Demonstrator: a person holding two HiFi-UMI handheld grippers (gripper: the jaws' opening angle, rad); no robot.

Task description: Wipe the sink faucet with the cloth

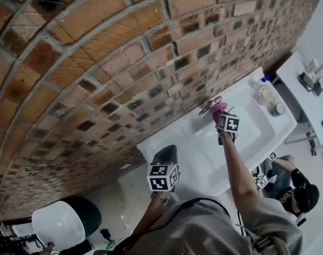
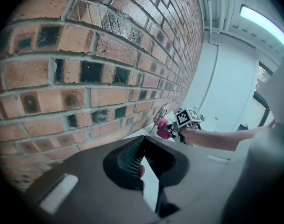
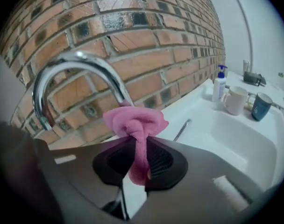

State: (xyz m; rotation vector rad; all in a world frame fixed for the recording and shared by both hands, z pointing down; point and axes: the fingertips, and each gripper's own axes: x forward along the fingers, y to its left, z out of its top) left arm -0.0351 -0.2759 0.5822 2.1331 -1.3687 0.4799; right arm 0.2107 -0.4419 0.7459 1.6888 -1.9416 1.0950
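A curved chrome faucet [image 3: 76, 64] rises from the white sink [image 3: 235, 134] against the brick wall. My right gripper [image 3: 138, 148] is shut on a pink cloth [image 3: 135, 122], whose bunched end touches the spout's lower part. In the head view the faucet [image 1: 208, 107] and cloth [image 1: 219, 109] sit at the sink's back rim, with the right gripper [image 1: 225, 122] reaching in from the front. My left gripper [image 1: 166, 155] hangs off the sink's left end, away from the faucet. Its jaws [image 2: 142, 146] meet at the tips and hold nothing. From there the cloth [image 2: 162, 127] shows far off.
A soap pump bottle [image 3: 219, 85], a white mug [image 3: 235, 100] and a blue mug [image 3: 259, 106] stand at the sink's right end. A thin chrome lever [image 3: 181, 129] lies behind the basin. Another person [image 1: 291, 187] crouches at lower right. A white round tub [image 1: 58, 224] sits at lower left.
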